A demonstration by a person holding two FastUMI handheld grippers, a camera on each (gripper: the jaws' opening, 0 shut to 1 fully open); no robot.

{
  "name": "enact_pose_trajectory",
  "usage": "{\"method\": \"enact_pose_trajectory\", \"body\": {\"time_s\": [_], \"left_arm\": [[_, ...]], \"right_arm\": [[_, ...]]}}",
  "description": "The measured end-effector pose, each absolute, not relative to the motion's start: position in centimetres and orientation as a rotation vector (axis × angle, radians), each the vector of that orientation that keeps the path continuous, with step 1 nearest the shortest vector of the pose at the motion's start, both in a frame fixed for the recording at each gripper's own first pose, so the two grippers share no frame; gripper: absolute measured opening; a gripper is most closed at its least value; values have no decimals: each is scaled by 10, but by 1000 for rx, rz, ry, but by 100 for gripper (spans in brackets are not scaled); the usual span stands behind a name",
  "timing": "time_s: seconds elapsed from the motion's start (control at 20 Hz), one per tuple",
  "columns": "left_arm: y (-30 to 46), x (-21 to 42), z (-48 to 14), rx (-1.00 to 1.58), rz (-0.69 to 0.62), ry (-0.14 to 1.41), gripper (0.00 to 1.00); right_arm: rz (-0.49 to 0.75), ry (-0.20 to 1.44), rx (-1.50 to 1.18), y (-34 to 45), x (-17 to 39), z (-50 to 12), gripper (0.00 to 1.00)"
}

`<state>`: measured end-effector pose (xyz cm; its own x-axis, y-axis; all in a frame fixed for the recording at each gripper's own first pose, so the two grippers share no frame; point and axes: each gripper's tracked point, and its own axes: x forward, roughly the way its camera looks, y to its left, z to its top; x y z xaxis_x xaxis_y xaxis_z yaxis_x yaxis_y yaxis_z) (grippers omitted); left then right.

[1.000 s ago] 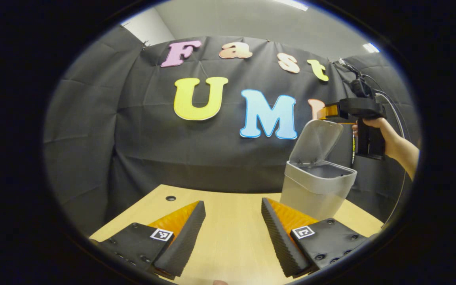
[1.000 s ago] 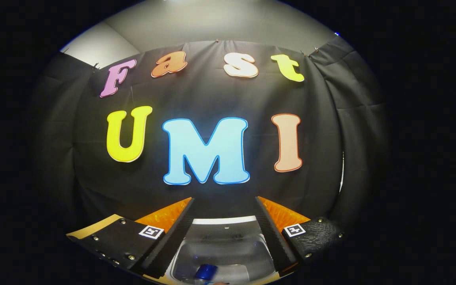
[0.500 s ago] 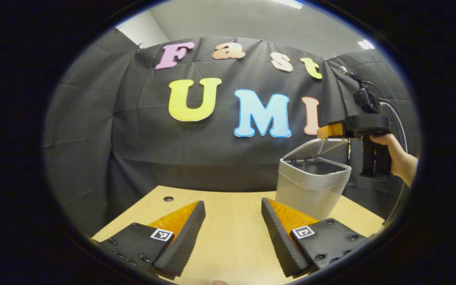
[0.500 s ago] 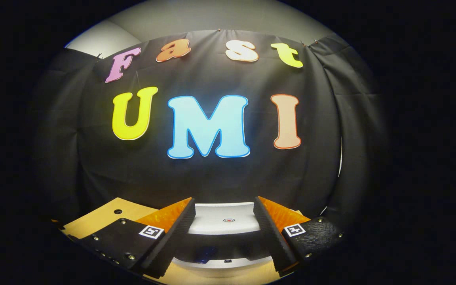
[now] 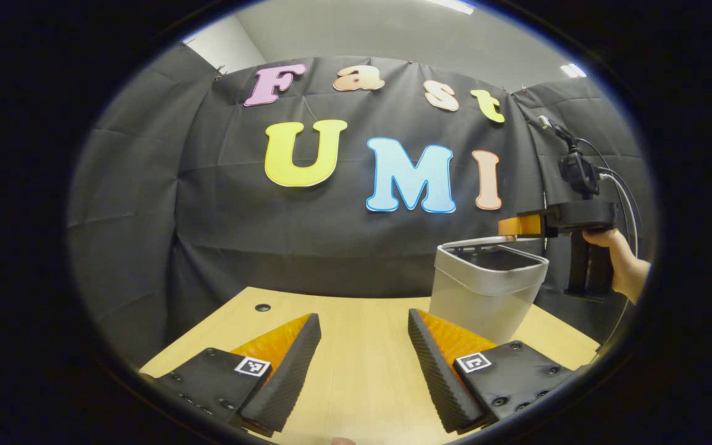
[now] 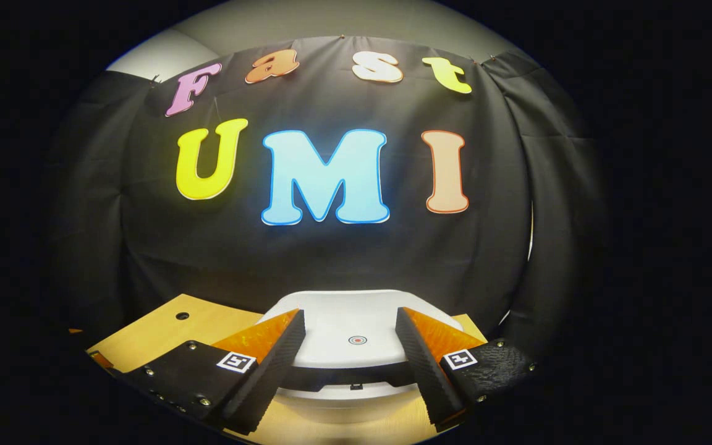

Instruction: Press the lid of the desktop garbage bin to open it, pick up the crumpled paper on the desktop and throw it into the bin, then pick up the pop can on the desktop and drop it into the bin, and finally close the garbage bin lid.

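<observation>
— On the far right of the pale wooden desktop (image 5: 356,371), we are seeing the small grey plastic garbage bin (image 5: 483,303), and our right gripper (image 6: 350,330) is pressing down on its white hinged lid (image 6: 356,327). In the left gripper view that right gripper (image 5: 520,225) is lying flat over the rim, a hand (image 5: 625,266) on its handle.

— So we are closing the lid, the last step?

— We are judging so. No crumpled paper or pop can is lying on the stretch of desktop we are seeing, so both are probably inside. From the right gripper view the lid is sitting low over the bin, though a dark gap is showing under its front edge, so it may not be latched.

— And the fingers?

— Both grippers are spread wide and gripping nothing. Our left gripper (image 5: 362,364) is hovering idle over bare wood, well apart from the bin.

— What is the next move asking of us?

— We are thinking a short, straight push down near the lid's small round mark (image 6: 356,340), until the front edge seats, then lifting away without tipping the light bin.
</observation>
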<state>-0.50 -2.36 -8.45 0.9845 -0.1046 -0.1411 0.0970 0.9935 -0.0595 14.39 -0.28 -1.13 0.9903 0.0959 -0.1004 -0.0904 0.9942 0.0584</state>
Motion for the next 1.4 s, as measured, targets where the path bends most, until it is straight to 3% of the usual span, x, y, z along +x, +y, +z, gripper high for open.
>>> {"method": "enact_pose_trajectory", "body": {"time_s": [0.6,1.15,1.2,1.25,1.4], "left_arm": [[-26,2,-89,-76,-128,148,93],[-26,18,-91,-82,-170,155,94],[-27,20,-92,-81,-178,156,86],[-28,23,-92,-78,-183,158,94],[-29,29,-92,-71,-200,160,93]], "right_arm": [[57,151,66,-2,141,-48,95],[71,97,23,-2,139,-51,95],[68,92,27,-1,139,-51,95],[59,95,31,-1,140,-52,95],[26,79,0,-1,140,-55,96]]}}
